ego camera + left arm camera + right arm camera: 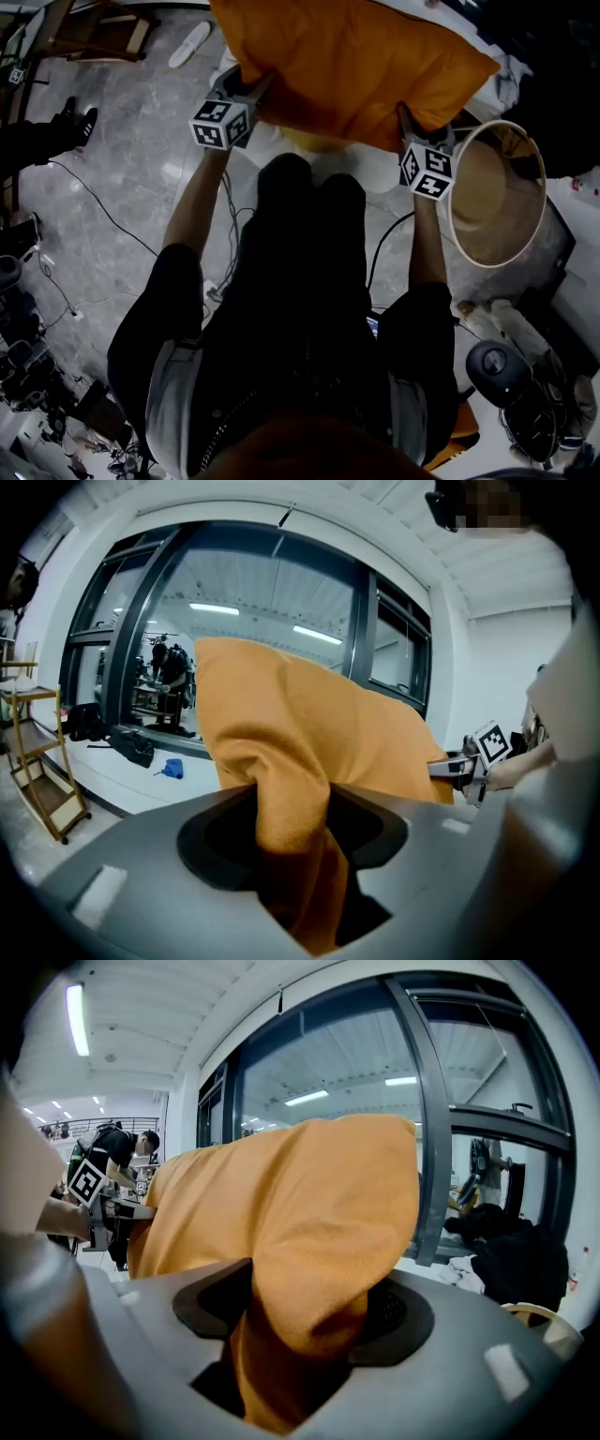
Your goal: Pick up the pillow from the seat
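Grey floor (141, 169), cables (103, 211), lampshade (487, 202) beside pillow (356, 66)

place: lab/workshop hall | evidence: glazed partition walls (328, 1063), ceiling strip lights (77, 1016), cables (101, 212) across stone floor (141, 150), wooden rack (33, 744)

The pillow (356, 66) spans between the left gripper (249, 97) and right gripper (409, 124), a round bin (487, 187) to its right.

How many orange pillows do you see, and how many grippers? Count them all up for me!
Orange pillows: 1, the pillow
Grippers: 2, the left gripper and the right gripper, each shut on a corner of the pillow
Total: 3
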`<move>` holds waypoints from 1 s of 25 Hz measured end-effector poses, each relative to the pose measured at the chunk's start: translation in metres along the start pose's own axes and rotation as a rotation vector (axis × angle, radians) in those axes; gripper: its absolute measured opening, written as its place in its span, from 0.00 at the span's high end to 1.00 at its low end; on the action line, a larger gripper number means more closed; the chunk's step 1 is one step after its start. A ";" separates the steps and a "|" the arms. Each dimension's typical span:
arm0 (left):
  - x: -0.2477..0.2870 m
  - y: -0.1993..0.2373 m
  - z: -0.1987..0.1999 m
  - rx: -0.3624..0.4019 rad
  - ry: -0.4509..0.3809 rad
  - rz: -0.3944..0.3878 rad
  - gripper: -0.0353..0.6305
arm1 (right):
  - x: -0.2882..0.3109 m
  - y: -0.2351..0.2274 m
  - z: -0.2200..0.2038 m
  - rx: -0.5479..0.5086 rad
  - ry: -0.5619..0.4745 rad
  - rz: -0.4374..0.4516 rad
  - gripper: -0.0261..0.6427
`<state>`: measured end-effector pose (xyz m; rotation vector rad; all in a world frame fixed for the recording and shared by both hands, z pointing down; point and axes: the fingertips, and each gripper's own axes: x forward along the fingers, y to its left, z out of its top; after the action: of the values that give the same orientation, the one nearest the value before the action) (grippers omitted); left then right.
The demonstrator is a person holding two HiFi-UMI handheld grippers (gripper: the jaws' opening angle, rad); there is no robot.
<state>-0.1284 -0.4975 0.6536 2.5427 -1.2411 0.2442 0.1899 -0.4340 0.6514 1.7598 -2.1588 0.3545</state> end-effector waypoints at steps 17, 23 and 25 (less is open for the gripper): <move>-0.135 -0.108 0.243 0.034 -0.025 0.058 0.62 | -0.178 -0.001 0.220 0.023 -0.035 0.016 0.49; -0.173 -0.149 0.266 0.044 -0.049 0.069 0.62 | -0.230 -0.002 0.240 -0.003 -0.063 0.018 0.50; -0.184 -0.156 0.268 0.042 -0.048 0.074 0.62 | -0.241 0.002 0.241 -0.008 -0.060 0.011 0.50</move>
<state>-0.1119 -0.3618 0.3197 2.5549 -1.3635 0.2290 0.2081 -0.3124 0.3335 1.7765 -2.2091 0.2989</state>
